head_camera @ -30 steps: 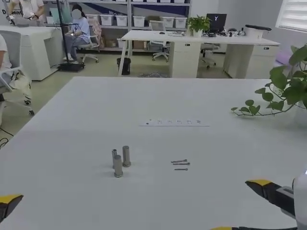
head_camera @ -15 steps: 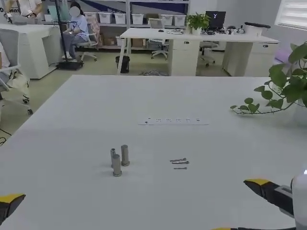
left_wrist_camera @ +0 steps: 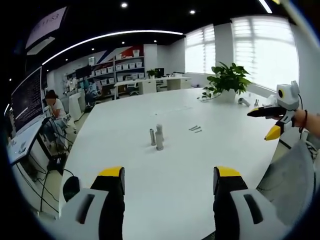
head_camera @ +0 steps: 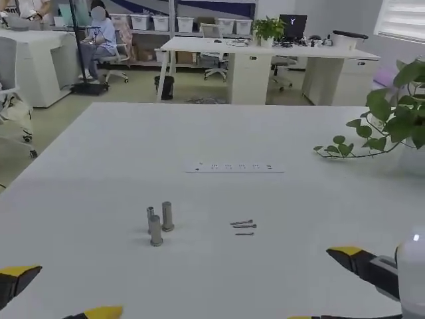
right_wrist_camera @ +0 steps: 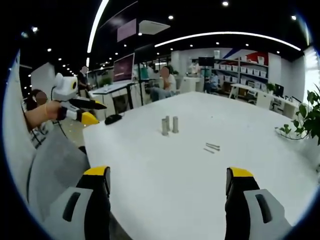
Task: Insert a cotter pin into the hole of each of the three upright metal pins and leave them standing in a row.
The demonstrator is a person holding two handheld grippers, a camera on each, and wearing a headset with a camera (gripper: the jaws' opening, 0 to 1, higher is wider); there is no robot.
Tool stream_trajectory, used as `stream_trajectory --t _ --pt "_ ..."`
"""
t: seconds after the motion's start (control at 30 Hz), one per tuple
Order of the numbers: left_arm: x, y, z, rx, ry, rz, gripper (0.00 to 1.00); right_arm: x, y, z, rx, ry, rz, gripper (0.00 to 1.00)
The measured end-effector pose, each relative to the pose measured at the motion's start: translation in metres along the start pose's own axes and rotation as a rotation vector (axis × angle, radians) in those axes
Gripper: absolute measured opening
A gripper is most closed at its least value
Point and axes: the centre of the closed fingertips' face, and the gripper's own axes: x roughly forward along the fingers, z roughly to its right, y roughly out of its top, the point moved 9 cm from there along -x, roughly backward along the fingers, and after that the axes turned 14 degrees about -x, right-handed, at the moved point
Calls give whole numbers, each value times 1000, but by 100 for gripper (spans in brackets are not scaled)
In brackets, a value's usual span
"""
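Note:
Three short upright metal pins [head_camera: 157,224] stand bunched together on the white table [head_camera: 219,139], left of centre. Three thin cotter pins [head_camera: 243,226] lie side by side just to their right. My left gripper [head_camera: 66,292] is at the near left edge, open and holding nothing. My right gripper [head_camera: 319,286] is at the near right, also open and holding nothing. In the left gripper view the pins [left_wrist_camera: 156,136] and cotter pins [left_wrist_camera: 195,129] lie well ahead of the open jaws [left_wrist_camera: 169,172]. The right gripper view shows the pins [right_wrist_camera: 169,125] and cotter pins [right_wrist_camera: 212,147] beyond its open jaws [right_wrist_camera: 168,172].
A flat strip with small markings [head_camera: 236,167] lies on the table beyond the pins. A leafy plant [head_camera: 392,113] hangs over the far right edge. Desks, shelves and a seated person [head_camera: 98,33] are far behind the table.
The head camera has tilted and shifted slightly. The left gripper's second yellow jaw tip now shows at the bottom edge. The pins and cotter pins have not moved.

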Motion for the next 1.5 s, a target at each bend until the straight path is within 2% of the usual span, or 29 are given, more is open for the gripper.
stream_trajectory --t 0.2,0.27,0.43,0.8,1.13,1.5 --pt "14 12 -12 -3 8 35 61 3 1 0 4 3 4 96" --pt "18 15 -16 2 9 40 58 4 1 0 6 3 5 96" --pt "34 20 -25 11 14 81 47 7 1 4 15 2 11 95" --pt "70 25 -39 17 15 91 41 17 -1 11 36 6 4 94" --pt "100 30 -51 19 8 69 37 22 0 13 52 32 29 92" --pt "137 39 -62 32 -23 60 33 23 -3 18 64 21 11 92"
